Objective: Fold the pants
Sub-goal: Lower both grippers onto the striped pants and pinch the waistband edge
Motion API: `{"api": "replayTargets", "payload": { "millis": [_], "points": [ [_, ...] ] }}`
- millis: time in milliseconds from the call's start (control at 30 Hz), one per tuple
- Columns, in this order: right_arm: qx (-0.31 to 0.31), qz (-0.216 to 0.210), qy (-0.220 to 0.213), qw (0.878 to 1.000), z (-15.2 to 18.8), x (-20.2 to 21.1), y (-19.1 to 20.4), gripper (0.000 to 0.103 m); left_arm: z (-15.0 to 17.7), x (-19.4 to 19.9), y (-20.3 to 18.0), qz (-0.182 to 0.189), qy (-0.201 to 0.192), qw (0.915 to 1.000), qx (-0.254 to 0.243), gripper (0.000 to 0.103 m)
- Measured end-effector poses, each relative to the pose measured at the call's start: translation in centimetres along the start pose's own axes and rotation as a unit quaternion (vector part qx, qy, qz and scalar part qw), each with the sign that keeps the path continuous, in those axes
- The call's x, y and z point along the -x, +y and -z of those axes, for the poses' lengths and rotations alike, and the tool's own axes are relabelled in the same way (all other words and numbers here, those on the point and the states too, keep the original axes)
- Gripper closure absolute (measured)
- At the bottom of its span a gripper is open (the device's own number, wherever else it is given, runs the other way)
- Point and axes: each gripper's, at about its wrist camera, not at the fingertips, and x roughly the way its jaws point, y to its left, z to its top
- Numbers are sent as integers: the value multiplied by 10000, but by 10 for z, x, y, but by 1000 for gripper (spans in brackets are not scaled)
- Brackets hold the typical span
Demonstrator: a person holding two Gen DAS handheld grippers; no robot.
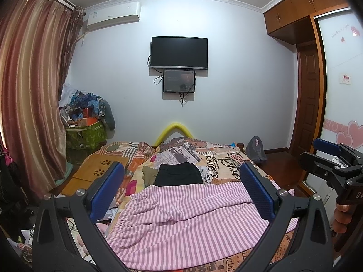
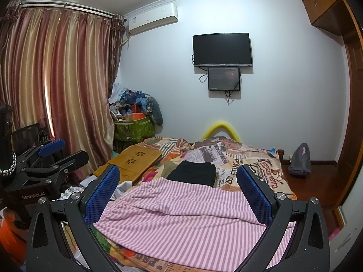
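Two grippers hovered over a bed covered with a patchwork newsprint-patterned quilt, the largest thing in view. Across its near edge lay the pink-and-purple striped knit pants, spread wide, rumpled, with the gathered waistband toward the bed's left edge. Just beyond them, toward the middle of the bed, sat a small folded black garment, touching or nearly touching the striped cloth's far edge. A bamboo lap tray rested on the bed's left edge.

The left gripper stood wide open above the pants, its blue pads holding nothing. The right gripper was likewise spread wide and empty.

Folding appeared not yet begun. The likely trouble: the wrinkles in the middle could get locked into a crooked fold if the cloth was lifted before smoothing. A pinch that caught only the top layer would leave the lower layer behind, and dragging the far edge might disturb the black garment.
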Motion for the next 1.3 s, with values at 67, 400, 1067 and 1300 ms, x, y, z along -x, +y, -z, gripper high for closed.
{"api": "replayTargets", "payload": {
  "millis": [67,400,1067,1300],
  "points": [
    [9,5,11,10000,1,-1,0,1,1,-2,1,8,6,10000,15,0],
    [-28,33,138,9999,4,-10,0,0,4,-14,8,-15,37,10000,50,0],
    [-25,1001,1297,9865,44,-121,-87,1,25,-194,86,-545,1097,9924,63,0],
    [22,1274,1686,9774,60,-170,-132,1,55,-295,138,-867,1750,9802,312,0]
  ]
}}
